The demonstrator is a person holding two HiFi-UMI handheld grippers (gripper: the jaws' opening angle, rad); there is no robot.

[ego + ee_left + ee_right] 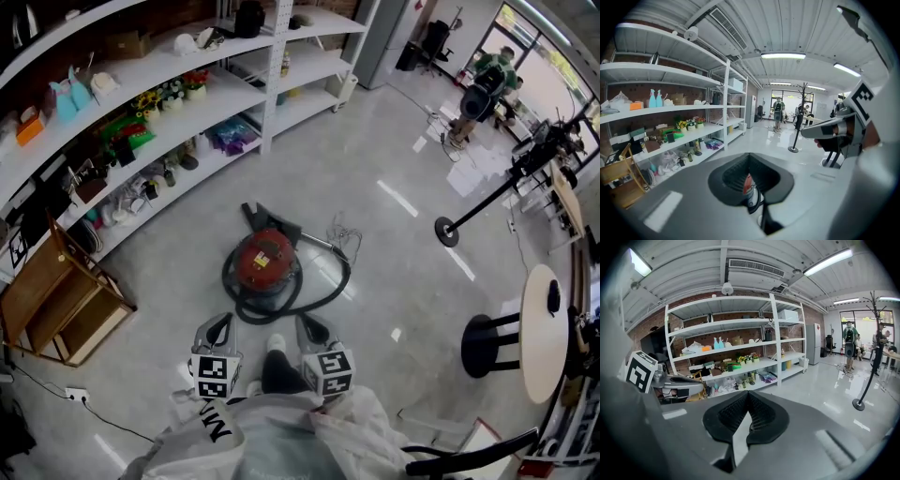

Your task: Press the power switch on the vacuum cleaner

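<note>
Down on the floor (394, 234), near the long shelves (187, 112), sits the red vacuum cleaner (265, 262) with its black hose (330, 292) curled round it. I hold my left hand-held gripper (219, 325) and my right hand-held gripper (310, 325) side by side, just short of the vacuum cleaner, and both point toward it. Neither one touches it. In the left gripper view the jaws meet at their tips and hold nothing, and a bit of red shows through the gap under them (747, 183). In the right gripper view the jaws also meet at their tips with only floor behind them. I think closed tips are good here, because they make one blunt point to push with. I cannot pick out the power switch from up here, so I would need to come lower and closer first.
</note>
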